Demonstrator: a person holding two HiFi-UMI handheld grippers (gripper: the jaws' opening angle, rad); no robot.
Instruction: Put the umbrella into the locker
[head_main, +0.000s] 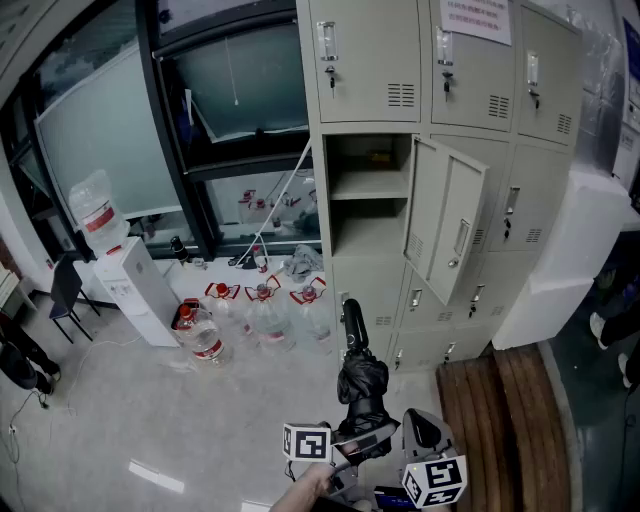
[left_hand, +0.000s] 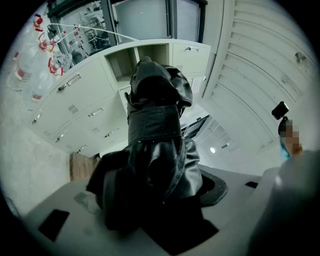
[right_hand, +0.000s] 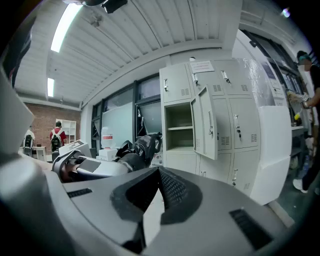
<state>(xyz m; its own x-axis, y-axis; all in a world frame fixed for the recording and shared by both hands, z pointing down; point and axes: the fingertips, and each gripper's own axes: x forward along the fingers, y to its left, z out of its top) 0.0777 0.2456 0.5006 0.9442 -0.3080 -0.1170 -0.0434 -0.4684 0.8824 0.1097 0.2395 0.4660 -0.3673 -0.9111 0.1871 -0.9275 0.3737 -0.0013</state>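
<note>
At the bottom centre of the head view, our left gripper (head_main: 362, 440) is clamped on the folded black umbrella (head_main: 360, 385), which stands almost upright out of the jaws with its handle end at the top. In the left gripper view the umbrella (left_hand: 155, 150) fills the middle of the frame, its loose fabric bunched between the two jaws of the left gripper (left_hand: 160, 200). Just to the right in the head view, our right gripper (head_main: 425, 430) has its jaws together with nothing between them; its own view shows the pads of the right gripper (right_hand: 157, 175) meeting at the tip, and the umbrella (right_hand: 137, 150) off to centre left.

Beyond the umbrella, water bottles (head_main: 265, 320) stand on the floor at centre left, near a white water dispenser (head_main: 135, 285). Farther, at upper centre, the locker (head_main: 370, 190) is open, its door (head_main: 445, 225) swung out to the right and its shelves bare.
</note>
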